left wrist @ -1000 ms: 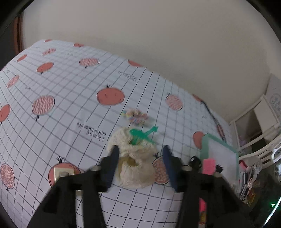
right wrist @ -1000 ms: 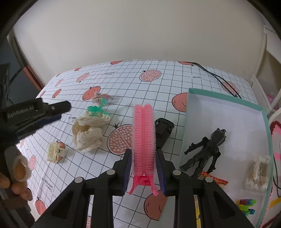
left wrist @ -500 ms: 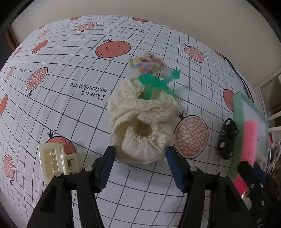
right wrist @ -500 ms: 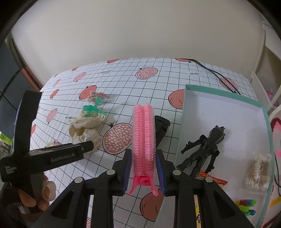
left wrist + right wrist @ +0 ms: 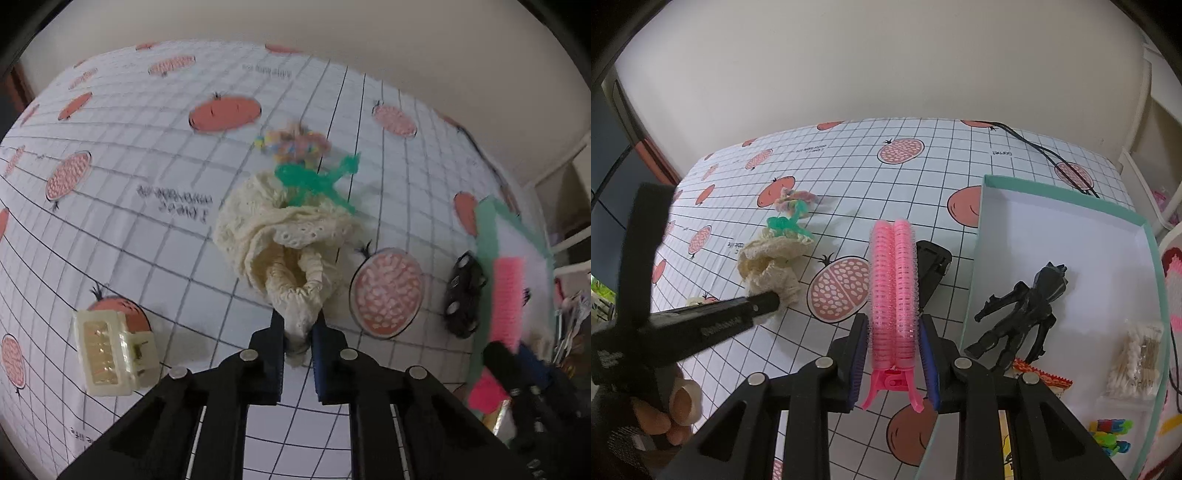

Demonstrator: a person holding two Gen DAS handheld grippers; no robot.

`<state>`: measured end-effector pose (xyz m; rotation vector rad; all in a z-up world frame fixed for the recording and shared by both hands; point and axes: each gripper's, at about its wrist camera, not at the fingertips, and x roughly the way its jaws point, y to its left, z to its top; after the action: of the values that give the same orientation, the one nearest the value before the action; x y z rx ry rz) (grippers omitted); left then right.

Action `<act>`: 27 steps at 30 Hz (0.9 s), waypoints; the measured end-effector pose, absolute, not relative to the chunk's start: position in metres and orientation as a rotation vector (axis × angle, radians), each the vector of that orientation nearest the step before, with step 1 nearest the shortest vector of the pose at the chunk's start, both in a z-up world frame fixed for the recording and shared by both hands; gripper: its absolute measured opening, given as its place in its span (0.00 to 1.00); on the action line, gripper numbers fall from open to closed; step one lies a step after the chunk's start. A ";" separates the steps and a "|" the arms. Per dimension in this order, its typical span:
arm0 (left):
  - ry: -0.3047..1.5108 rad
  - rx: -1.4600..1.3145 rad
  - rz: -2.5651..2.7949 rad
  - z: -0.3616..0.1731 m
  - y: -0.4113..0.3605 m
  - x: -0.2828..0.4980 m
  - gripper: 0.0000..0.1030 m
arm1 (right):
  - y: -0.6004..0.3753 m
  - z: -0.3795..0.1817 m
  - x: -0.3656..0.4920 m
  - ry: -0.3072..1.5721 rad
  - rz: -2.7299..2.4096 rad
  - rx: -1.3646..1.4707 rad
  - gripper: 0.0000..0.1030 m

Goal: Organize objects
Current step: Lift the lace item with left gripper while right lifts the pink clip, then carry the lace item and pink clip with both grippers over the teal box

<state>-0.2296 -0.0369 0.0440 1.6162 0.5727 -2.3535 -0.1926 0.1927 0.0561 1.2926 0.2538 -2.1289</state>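
Note:
My left gripper (image 5: 298,326) is shut on the near edge of a cream lace fabric piece (image 5: 284,236) lying on the pomegranate-print cloth; the right wrist view shows the same fabric (image 5: 770,264) pinched at the left gripper's tip (image 5: 768,301). A green plastic toy (image 5: 314,181) and a pastel scrunchie (image 5: 291,142) lie just beyond the fabric. My right gripper (image 5: 894,347) is shut on a pink hair roller clip (image 5: 894,280), held upright above the cloth beside the teal-rimmed white box (image 5: 977,266). That clip shows at the right in the left wrist view as a pink roller (image 5: 508,295).
The box holds a black action figure (image 5: 1023,317), a bag of cotton swabs (image 5: 1136,358) and small colourful clips (image 5: 1108,437). A black toy car (image 5: 932,264) lies left of the box. A cream claw clip (image 5: 110,350) sits at near left. A black cable (image 5: 1045,151) runs along the far right.
My left gripper has gone from open around the cream fabric to shut on its near edge, bunching it. The right gripper keeps holding the pink clip, almost unmoved.

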 end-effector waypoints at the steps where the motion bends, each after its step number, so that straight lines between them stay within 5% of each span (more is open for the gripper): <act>1: 0.568 1.575 -2.382 0.053 -0.038 -0.228 0.11 | 0.193 0.057 -0.192 0.253 -2.130 1.291 0.28; 12: 0.601 1.157 -2.639 0.143 -0.051 -0.213 0.10 | 0.200 0.062 -0.193 0.237 -2.144 1.279 0.28; 27: 0.555 1.181 -2.729 0.140 -0.015 -0.223 0.11 | 0.236 0.094 -0.201 0.076 -2.292 1.135 0.28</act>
<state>-0.2226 -0.0149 0.1404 1.1810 0.5547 -2.7293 -0.2014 0.2358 0.0943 1.1347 0.0758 -2.2916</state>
